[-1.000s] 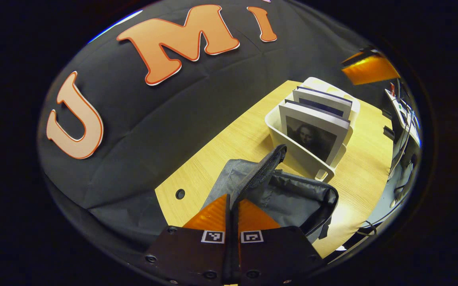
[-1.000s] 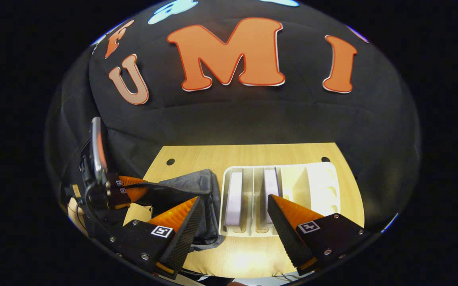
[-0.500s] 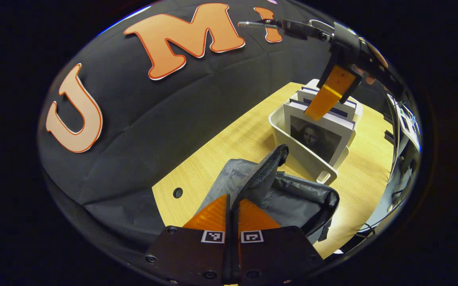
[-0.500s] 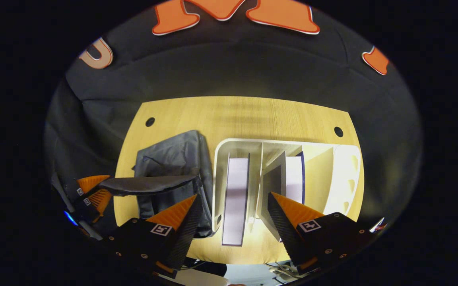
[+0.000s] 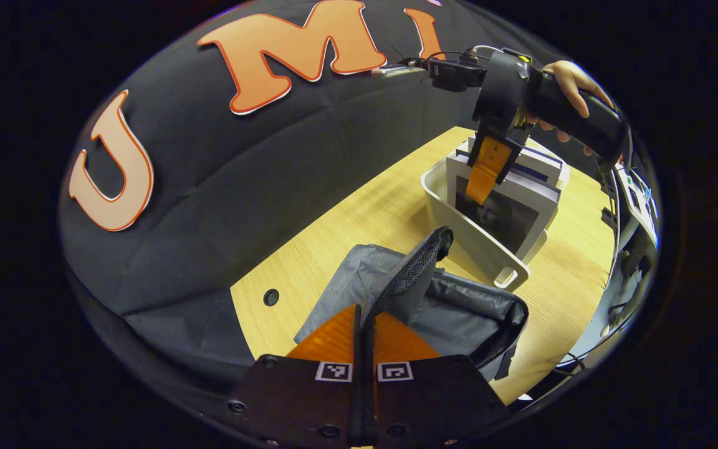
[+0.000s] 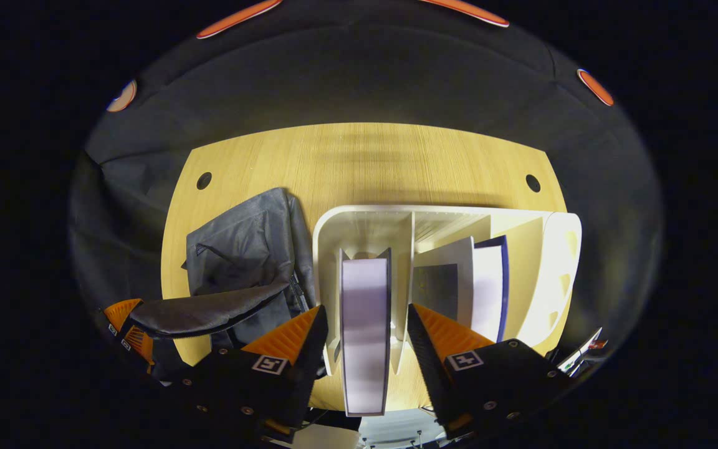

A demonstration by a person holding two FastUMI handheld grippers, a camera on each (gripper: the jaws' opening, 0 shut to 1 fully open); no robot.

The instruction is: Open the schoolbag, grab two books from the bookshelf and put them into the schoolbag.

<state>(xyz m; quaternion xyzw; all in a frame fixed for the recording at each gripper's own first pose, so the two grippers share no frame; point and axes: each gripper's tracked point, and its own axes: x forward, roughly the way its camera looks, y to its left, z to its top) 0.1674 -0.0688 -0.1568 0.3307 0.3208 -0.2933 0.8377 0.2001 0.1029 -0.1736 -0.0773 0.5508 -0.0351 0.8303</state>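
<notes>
Schoolbag (image 5: 459, 312) flap is pinched between the closed jaws of the left gripper (image 5: 364, 330) and held raised, bag mouth exposed beyond the fingertips. Right gripper (image 6: 365, 324) is poised with jaws wide, straddling the first book (image 6: 365, 330) standing in the white bookshelf (image 6: 334, 237); contact cannot be told. Second book (image 6: 487, 287) stands outside the jaws.

Grey schoolbag (image 5: 459, 312), white bookshelf (image 6: 359, 224), light wood-grain table (image 6: 359, 162).
</notes>
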